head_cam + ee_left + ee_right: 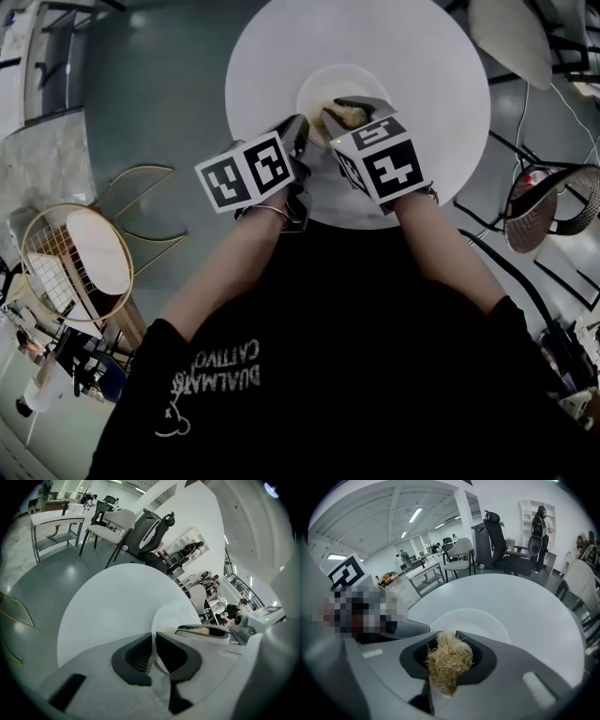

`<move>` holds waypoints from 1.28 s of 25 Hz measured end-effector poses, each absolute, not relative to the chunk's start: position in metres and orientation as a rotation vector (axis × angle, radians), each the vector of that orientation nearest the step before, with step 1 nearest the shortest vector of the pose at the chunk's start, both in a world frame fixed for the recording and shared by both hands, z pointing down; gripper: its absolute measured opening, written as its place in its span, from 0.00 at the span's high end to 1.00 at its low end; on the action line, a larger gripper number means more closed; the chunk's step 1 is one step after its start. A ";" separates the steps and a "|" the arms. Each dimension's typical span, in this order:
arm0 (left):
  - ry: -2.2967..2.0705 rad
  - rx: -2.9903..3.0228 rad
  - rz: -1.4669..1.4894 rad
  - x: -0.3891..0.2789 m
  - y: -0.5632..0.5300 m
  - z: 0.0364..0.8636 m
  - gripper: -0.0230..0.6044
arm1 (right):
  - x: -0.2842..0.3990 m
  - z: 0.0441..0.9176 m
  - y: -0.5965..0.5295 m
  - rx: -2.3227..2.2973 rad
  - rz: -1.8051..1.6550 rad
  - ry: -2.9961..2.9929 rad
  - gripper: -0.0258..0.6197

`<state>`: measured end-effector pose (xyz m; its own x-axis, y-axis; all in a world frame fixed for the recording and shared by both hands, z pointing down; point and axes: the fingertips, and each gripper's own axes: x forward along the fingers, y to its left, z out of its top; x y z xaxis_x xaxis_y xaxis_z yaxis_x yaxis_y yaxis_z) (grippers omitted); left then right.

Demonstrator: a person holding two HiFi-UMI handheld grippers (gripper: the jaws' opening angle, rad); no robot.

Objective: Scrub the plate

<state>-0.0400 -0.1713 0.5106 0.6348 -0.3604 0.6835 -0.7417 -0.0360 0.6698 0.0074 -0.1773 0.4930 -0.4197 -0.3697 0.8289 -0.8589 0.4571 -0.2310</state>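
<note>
Stretching both forearms out from a black shirt [356,375] over the near edge of a round white tabletop [412,56]. Clamping the left gripper [300,129] jaws shut on the left near rim of the plate [352,80], pinching its thin edge between the pads. Holding it where it lies, about at the tabletop's middle. Squeezing a straw-coloured scrubber [449,660] in the right gripper [336,109] jaws, fibres bulging out past the pads. Pointing that gripper steeply down over the near part of the plate, just beside the left one; touching the plate or not, impossible to tell.

Hiding the plate's near rim from the head view with the left cube [253,173] and the right cube [389,159], and covering part of its inside with the right jaws. Blocking the plate's near part in each gripper view with the gripper's own grey body.

Leaving everything else well apart on the grey floor [159,84]: a gold wire frame [75,262] at the left, a pale chair [511,37] beyond the tabletop at the right, a mesh seat [548,211] nearer on the right. Showing, past the far edge in the left gripper view, a dark office chair [150,529] and a desk [51,520].
</note>
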 end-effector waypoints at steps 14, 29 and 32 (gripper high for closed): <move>-0.973 1.653 0.455 -0.040 -0.167 0.508 0.91 | 0.047 0.492 -0.187 1.047 0.801 -1.955 0.83; -1.055 1.658 0.475 -0.033 -0.166 0.506 0.91 | 0.094 0.485 -0.197 1.067 0.687 -1.945 0.83; -1.053 1.650 0.465 -0.031 -0.164 0.506 0.91 | 0.099 0.485 -0.200 1.055 0.686 -1.952 0.83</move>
